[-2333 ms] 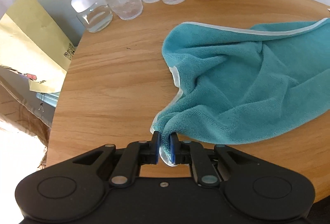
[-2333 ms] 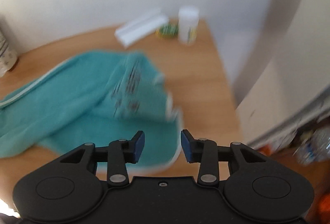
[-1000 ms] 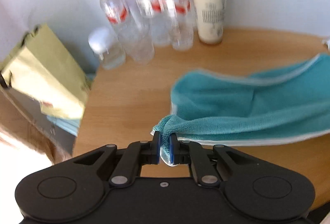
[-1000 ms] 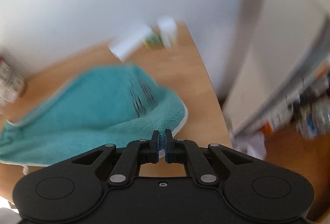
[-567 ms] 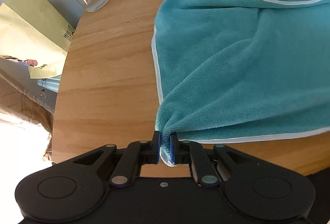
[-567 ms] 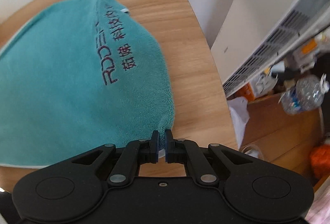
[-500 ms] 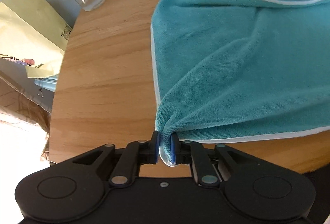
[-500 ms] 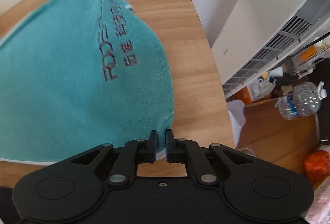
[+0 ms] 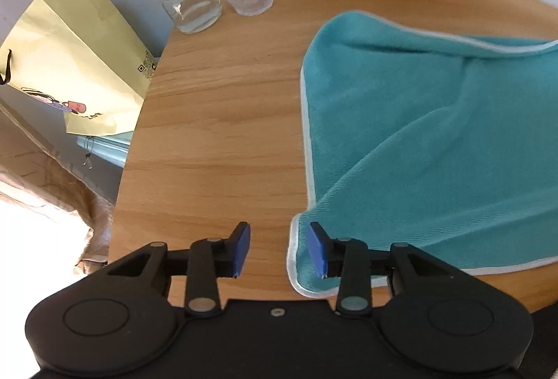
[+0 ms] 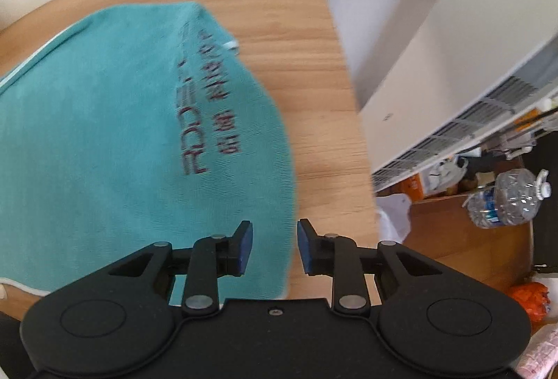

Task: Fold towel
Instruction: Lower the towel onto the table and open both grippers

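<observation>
The left tool (image 9: 279,248) and right tool (image 10: 273,246) both gape with nothing gripped; the teal towel (image 9: 436,141) lies on the table (image 9: 226,120) ahead of them, its near corners under the tips. Its ridges risk a crooked fold.

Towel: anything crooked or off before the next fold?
The towel is not flat. In the left wrist view a diagonal ridge runs up across it, and the far hem is lifted in a roll. Both grippers, left and right, are open. Nothing looks spilled or damaged.
</observation>
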